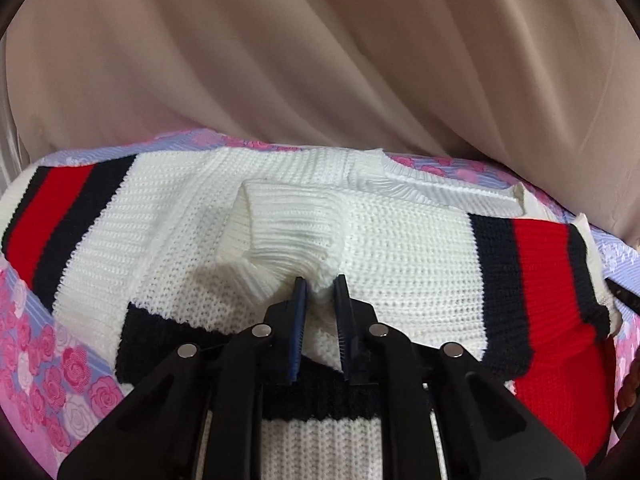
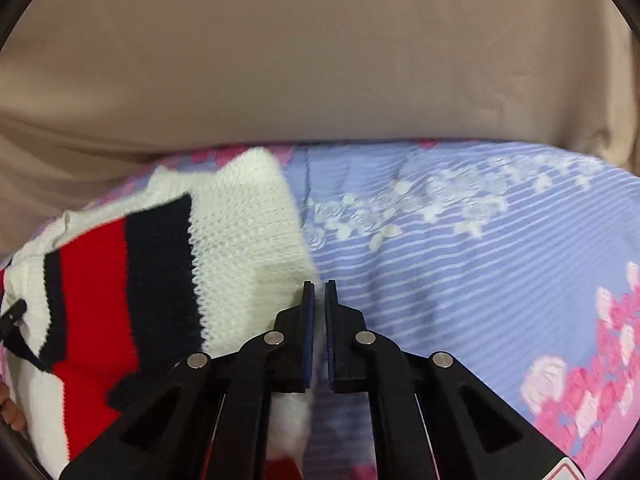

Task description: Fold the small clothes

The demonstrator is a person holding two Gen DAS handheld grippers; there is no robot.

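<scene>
A small white knit sweater (image 1: 192, 216) with navy and red stripes lies on a floral bedsheet (image 1: 44, 364). My left gripper (image 1: 320, 280) is shut on the ribbed white cuff (image 1: 284, 220) of a sleeve, held over the sweater's body. In the right wrist view the sweater (image 2: 240, 224) lies to the left, its striped part (image 2: 120, 288) folded over. My right gripper (image 2: 319, 284) is nearly closed, with white knit edge between its pads at the sweater's right edge.
A beige curtain or cloth (image 1: 320, 60) hangs behind the bed and shows in the right wrist view (image 2: 320, 60) too. Blue striped sheet with pink roses (image 2: 480, 248) stretches to the right of the sweater.
</scene>
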